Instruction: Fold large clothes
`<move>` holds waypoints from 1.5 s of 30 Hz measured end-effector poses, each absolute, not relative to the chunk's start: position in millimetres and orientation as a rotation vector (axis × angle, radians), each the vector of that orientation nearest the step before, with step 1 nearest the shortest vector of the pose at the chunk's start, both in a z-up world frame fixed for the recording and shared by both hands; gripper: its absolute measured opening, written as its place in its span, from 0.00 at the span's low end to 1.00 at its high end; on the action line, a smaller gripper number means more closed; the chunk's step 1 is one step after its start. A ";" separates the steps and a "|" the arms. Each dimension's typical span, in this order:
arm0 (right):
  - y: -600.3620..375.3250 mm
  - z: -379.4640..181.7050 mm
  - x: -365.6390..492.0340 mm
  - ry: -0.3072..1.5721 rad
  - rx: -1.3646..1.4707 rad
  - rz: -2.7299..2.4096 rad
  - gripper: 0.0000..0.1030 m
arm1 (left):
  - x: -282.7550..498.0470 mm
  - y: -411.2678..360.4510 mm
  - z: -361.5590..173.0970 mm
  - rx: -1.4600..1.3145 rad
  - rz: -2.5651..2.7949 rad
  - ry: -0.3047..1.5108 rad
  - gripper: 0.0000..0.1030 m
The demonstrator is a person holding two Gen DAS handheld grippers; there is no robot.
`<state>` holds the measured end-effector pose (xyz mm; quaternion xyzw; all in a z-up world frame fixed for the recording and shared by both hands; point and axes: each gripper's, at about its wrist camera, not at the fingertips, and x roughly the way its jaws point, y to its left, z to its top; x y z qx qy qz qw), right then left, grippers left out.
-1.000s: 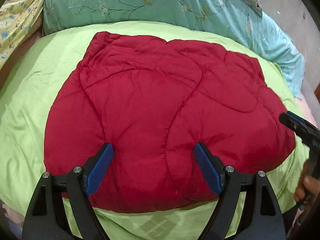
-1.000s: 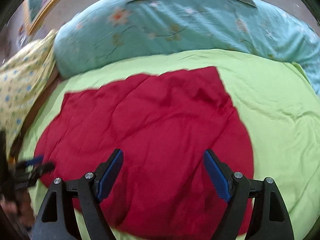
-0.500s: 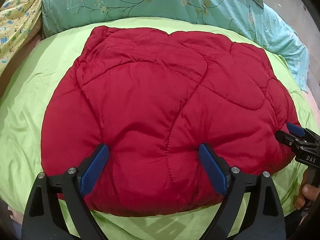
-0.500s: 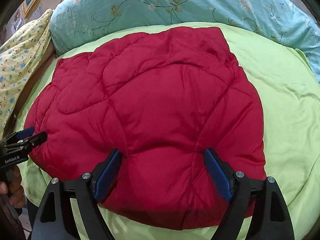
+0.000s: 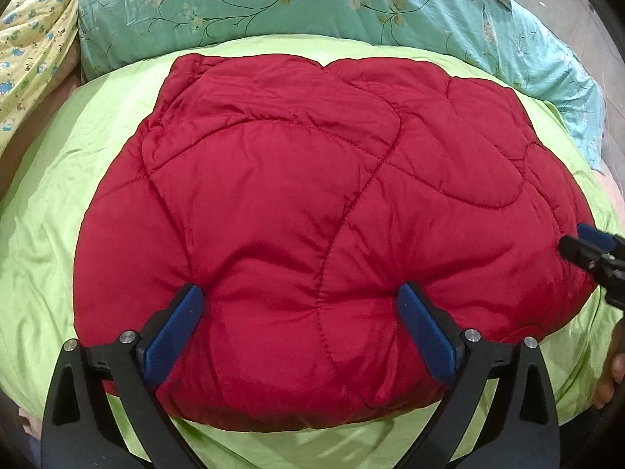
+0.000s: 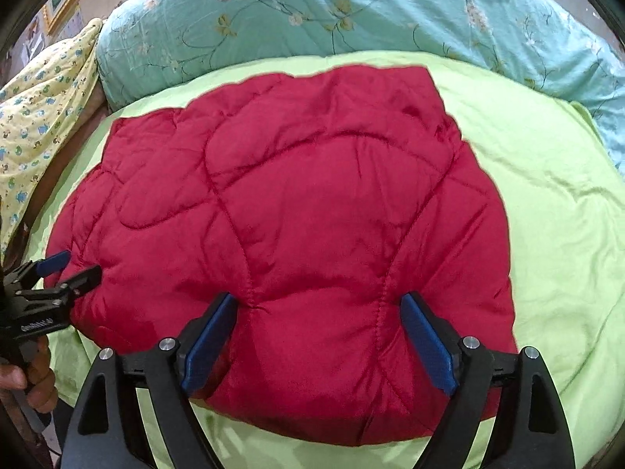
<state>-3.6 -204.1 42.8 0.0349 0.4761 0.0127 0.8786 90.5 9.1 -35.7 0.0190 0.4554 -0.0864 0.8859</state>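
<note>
From the left wrist, a folded red quilted blanket (image 5: 312,215) lies on a lime-green sheet (image 5: 78,179), with a teal floral pillow (image 5: 273,0) beyond it and a yellow patterned cloth (image 5: 31,47) at far left. The left gripper (image 5: 300,312) hangs over the blanket's near edge, its jaws spreading wider – the blue pads (image 5: 172,336) rest against the puffed fabric without pinching it. The right gripper (image 5: 586,246) pokes in at the right edge by the blanket's side. From the right wrist, the same blanket sits mid-sheet; the right gripper's jaws stand wide apart – pads (image 6: 427,344) straddle the near edge, clamping nothing. A hand (image 6: 27,375) holds the left gripper at far left.
</note>
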 end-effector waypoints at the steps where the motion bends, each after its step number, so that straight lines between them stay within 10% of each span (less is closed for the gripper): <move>1: -202.4 47.5 -5.0 0.980 0.070 0.034 0.83 | 90.1 9.0 -35.5 0.040 -0.180 0.947 0.97; 45: -196.7 53.2 64.0 0.986 0.109 0.043 0.84 | 169.0 -0.6 -31.2 0.013 -0.190 1.030 1.00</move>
